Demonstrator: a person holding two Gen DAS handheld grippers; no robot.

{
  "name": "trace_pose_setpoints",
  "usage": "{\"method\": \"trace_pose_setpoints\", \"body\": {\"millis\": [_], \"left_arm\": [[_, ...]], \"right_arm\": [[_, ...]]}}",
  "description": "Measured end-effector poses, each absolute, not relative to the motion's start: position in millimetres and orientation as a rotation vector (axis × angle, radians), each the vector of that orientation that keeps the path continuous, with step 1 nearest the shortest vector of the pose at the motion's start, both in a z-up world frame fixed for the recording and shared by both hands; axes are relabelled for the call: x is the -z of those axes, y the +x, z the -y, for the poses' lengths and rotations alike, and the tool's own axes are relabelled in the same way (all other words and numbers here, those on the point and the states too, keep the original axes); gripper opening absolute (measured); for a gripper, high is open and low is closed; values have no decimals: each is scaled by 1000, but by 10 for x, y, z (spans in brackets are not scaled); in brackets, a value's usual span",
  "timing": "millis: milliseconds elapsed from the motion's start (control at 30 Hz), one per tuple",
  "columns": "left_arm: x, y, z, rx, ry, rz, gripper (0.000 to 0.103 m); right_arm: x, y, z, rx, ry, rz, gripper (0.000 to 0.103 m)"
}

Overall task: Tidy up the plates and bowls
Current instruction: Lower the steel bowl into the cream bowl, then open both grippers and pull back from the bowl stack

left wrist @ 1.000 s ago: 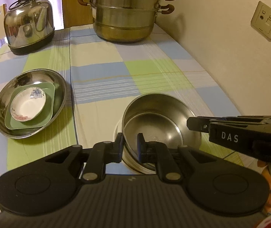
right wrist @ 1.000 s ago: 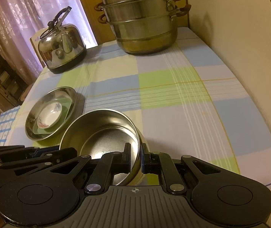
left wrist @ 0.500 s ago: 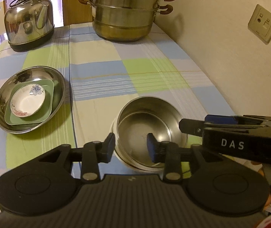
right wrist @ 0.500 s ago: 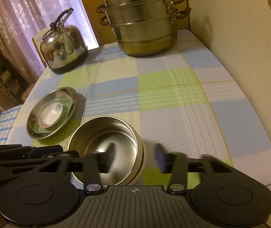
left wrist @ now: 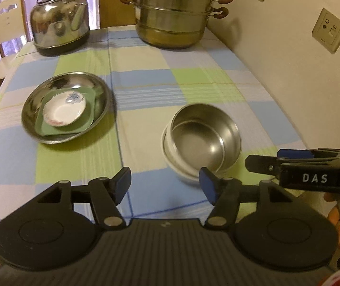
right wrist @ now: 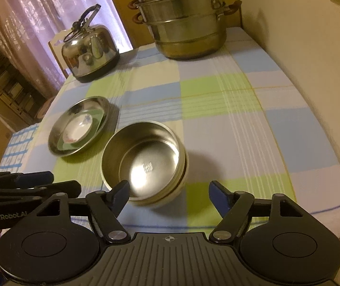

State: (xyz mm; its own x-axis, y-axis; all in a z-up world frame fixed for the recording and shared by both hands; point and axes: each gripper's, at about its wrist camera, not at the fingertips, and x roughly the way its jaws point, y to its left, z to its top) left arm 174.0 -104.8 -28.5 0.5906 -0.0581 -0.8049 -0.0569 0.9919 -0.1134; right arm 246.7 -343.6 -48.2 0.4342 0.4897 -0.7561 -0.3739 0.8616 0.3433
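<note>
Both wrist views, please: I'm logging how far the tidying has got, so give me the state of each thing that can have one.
left gripper: open, jaws just been opening, nothing between them
right gripper: open, jaws just been opening, nothing held
steel bowl: upright, nested in a white bowl, released
steel plate: holds green square dish with small floral dish on top
steamer pot: lidded
kettle: upright, handle raised
</note>
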Motion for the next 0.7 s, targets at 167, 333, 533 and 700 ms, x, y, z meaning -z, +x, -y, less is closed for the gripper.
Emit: {"method": "trace_pose_setpoints", "body": {"millis": [167,333,533,700], "left_arm": [[257,1511,982,-30,-144,-944,66],[260,1289,964,-59,-145,-954,66],[298,1080,939,-80,-154,-975,66],[327,960,917,-94,-165,-991,66]], "right_arm": [[453,2322,3430,-560,125,-1000,77],[454,2164,3382,-583,102,-1015,78],[517,1971,3316,-609,71,-1047,79],[578,1869,3255,-625,46,-1075,79]]}}
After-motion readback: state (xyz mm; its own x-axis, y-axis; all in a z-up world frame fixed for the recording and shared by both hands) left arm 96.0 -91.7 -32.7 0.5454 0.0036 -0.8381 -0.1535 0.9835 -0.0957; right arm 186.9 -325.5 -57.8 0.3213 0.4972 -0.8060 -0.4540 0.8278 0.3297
